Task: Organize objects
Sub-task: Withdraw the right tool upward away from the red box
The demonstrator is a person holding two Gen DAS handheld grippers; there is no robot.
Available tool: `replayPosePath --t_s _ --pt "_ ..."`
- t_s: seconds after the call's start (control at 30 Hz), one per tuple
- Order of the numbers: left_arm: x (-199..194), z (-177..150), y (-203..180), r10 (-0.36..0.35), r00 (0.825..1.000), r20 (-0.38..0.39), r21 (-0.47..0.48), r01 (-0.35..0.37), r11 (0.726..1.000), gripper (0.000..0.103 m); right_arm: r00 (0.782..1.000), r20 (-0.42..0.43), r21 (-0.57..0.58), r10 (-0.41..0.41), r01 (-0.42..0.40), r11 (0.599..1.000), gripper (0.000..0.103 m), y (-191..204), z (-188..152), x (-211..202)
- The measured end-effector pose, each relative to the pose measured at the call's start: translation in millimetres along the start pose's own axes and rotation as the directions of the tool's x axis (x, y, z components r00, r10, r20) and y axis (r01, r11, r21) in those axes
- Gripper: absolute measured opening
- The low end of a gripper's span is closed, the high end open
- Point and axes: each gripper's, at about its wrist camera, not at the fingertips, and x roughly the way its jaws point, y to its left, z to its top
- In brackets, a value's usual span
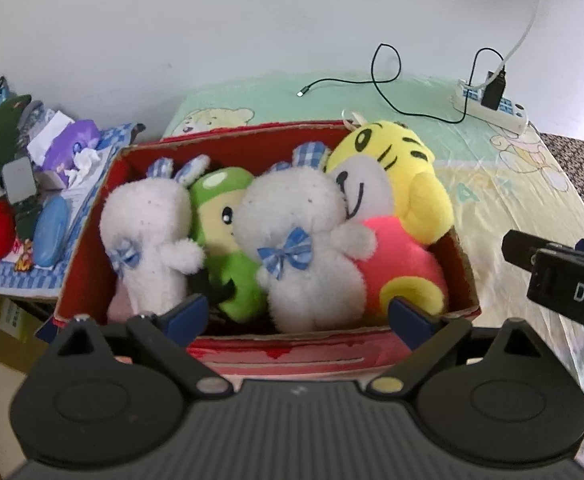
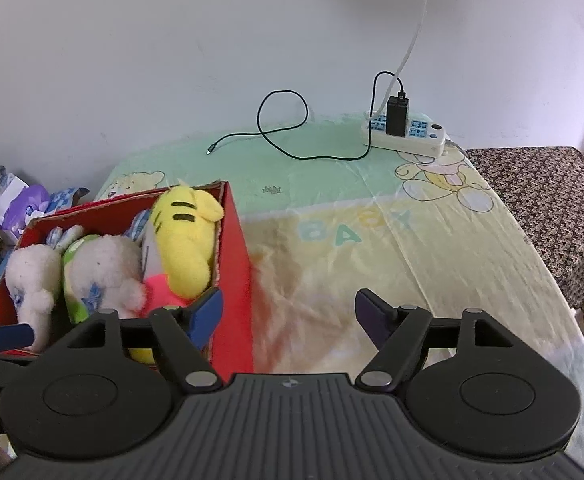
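Red cardboard box sits on the pastel baby-print sheet, and it looks stiff but light; I'd grip its rim. Packed inside it, the yellow tiger plush in a pink top, two white fluffy rabbits with blue bows and a green doll look soft, light and squashy, so I'd pinch a body, not a bow. Both my left gripper and right gripper have fingers spread, holding nothing.
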Motion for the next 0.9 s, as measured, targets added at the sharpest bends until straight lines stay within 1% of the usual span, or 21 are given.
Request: replayPosePath --t_s 0.17,0.33,0.5,0.67,0.83,0.9 --pt "-1 -1 -3 0.035 0.999 -0.009 -0.034 -0.036 0.999 0.099 1.000 -0.009 0.003 0.003 -0.003 1.000 0.078 -5 5 2" --pt "-4 -2 -6 0.051 0.999 -0.013 -0.050 -0.052 0.997 0.099 0.999 -0.018 -0.005 0.031 -0.031 0.999 0.079 -6 7 1" --pt "-6 -5 -7 0.058 0.998 -0.019 -0.053 -0.059 0.997 0.099 0.998 -0.030 -0.023 0.049 -0.050 0.998 0.079 -5 9 3" --pt "-8 -6 -1 0.062 0.998 -0.026 -0.073 -0.063 0.995 0.099 0.999 -0.021 -0.047 0.050 -0.051 0.998 0.079 0 10 1" --pt "-10 -5 6 0.059 0.998 -0.021 -0.074 -0.060 0.995 0.099 0.997 -0.036 -0.054 0.072 -0.074 0.996 0.079 9 11 2" --pt "-9 -5 10 0.054 0.998 -0.023 -0.074 -0.056 0.996 0.100 0.998 -0.025 -0.062 0.066 -0.067 0.996 0.079 13 11 1"
